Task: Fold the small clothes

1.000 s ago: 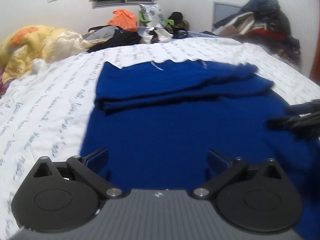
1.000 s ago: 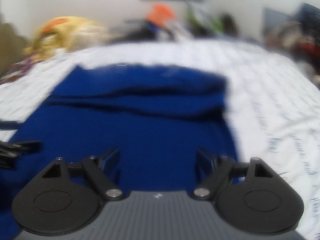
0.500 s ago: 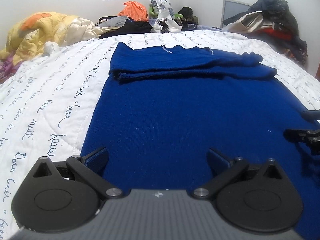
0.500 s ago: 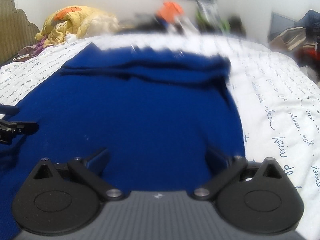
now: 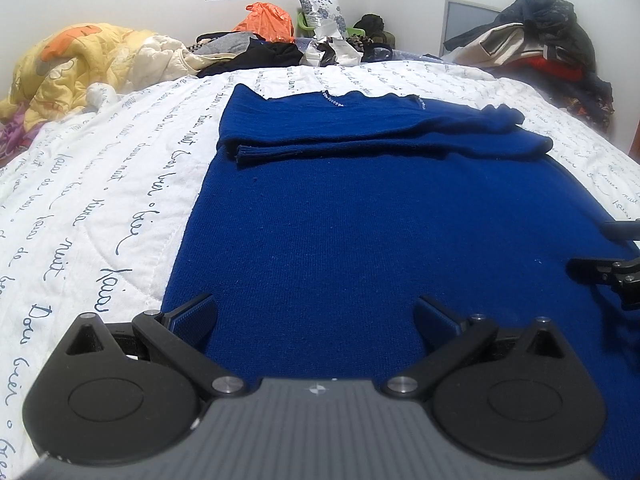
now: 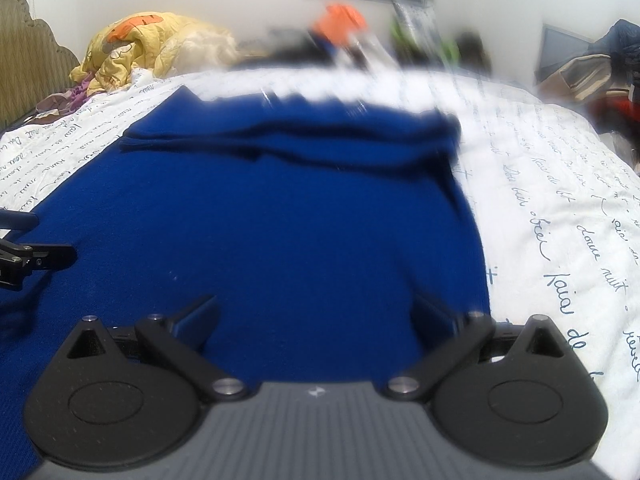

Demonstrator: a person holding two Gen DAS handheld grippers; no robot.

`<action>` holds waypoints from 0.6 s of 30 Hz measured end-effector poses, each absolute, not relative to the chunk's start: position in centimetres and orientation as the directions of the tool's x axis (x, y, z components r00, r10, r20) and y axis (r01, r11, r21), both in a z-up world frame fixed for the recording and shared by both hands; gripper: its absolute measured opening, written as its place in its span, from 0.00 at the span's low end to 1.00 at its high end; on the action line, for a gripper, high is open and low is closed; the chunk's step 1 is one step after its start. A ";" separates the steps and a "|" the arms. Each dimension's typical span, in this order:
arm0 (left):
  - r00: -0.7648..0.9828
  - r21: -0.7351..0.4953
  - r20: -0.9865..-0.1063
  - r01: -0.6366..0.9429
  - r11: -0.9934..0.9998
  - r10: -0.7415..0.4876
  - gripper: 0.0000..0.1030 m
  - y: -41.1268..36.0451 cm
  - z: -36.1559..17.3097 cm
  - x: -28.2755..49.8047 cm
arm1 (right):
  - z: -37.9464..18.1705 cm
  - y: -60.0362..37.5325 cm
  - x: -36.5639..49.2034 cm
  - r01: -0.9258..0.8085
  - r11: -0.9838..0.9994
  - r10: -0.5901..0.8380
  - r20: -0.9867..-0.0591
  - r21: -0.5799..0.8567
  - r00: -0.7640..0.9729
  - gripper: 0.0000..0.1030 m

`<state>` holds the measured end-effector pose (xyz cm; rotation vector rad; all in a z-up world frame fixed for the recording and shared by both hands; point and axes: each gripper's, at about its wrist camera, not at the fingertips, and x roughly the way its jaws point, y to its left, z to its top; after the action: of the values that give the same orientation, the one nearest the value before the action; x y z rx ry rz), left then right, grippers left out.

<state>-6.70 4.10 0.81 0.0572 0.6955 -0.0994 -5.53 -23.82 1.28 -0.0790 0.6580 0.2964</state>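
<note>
A dark blue knit sweater [image 5: 360, 220] lies flat on the white quilt, its sleeves folded across the chest at the far end [image 5: 380, 136]. My left gripper [image 5: 316, 312] is open and empty, low over the sweater's near left hem. My right gripper [image 6: 316, 312] is open and empty over the near right hem; the sweater [image 6: 260, 232] fills that view, partly blurred. Each gripper shows at the edge of the other's view: the right one in the left wrist view [image 5: 608, 268], the left one in the right wrist view [image 6: 28, 260].
The white quilt with blue script [image 5: 100, 200] covers the bed. A yellow blanket [image 5: 72, 64] lies far left. Piled clothes and bags [image 5: 296, 40] line the far edge. More clothes [image 5: 548, 48] are heaped at the far right.
Both grippers have dropped lower and closer over the sweater's near hem. The jaws stay open. The sweater has not moved.
</note>
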 end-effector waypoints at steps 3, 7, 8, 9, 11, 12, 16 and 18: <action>0.763 0.019 -0.642 0.111 0.994 -0.073 1.00 4.1 0.8 -6.7 | 1.3 -23.7 -5.5 -0.289 0.957 0.239 -0.613 0.018 0.753 1.00; 0.763 0.019 -0.642 0.112 0.994 -0.074 1.00 4.1 0.8 -6.8 | 1.2 -23.5 -5.4 -0.279 0.960 0.232 -0.609 0.018 0.759 1.00; 0.763 0.019 -0.642 0.112 0.994 -0.073 1.00 4.0 0.8 -6.8 | 1.3 -23.6 -5.4 -0.279 0.960 0.233 -0.609 0.020 0.758 1.00; 0.763 0.019 -0.642 0.112 0.994 -0.073 1.00 4.1 0.9 -6.8 | 1.3 -23.5 -5.4 -0.279 0.960 0.230 -0.609 0.016 0.759 1.00; 0.763 0.019 -0.642 0.111 0.994 -0.073 1.00 4.1 0.8 -6.8 | 1.3 -23.5 -5.5 -0.277 0.961 0.228 -0.609 0.015 0.760 1.00; 0.764 0.019 -0.642 0.111 0.994 -0.073 1.00 4.1 0.8 -6.7 | 1.3 -23.4 -5.5 -0.279 0.960 0.227 -0.608 0.008 0.761 1.00; 0.763 0.018 -0.642 0.112 0.994 -0.074 1.00 4.1 0.8 -6.7 | 1.1 -23.5 -5.3 -0.278 0.960 0.229 -0.608 0.015 0.760 1.00; 0.763 0.019 -0.642 0.111 0.994 -0.073 1.00 4.1 0.9 -6.8 | 1.1 -23.6 -5.3 -0.278 0.961 0.230 -0.608 0.016 0.760 1.00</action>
<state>-6.81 4.07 0.86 0.0573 0.6951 -0.1005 -5.28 -23.55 1.10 -0.0767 0.6517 0.2767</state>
